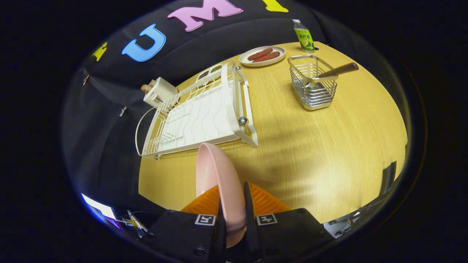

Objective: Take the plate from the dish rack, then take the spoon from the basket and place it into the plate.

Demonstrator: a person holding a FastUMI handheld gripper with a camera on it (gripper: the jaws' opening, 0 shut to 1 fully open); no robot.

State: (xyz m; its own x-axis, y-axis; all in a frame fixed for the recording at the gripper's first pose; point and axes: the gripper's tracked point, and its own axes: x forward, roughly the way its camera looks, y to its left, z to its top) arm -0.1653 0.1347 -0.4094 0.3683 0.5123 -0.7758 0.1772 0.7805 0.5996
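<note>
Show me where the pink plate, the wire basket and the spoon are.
pink plate [223,182]: gripper view, on its outer face, just above the jaws clamping its rim.
wire basket [314,93]: gripper view, on its front wall.
spoon [338,70]: gripper view, on its brown handle.

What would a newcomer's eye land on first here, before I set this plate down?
First the pale pink round plate, held on edge between the closed tongs, over the yellow wooden table. Just beyond it lies the white wire dish rack. Further off, to the rack's right, stands the silver wire basket with the wooden-handled spoon leaning out of it.
</note>
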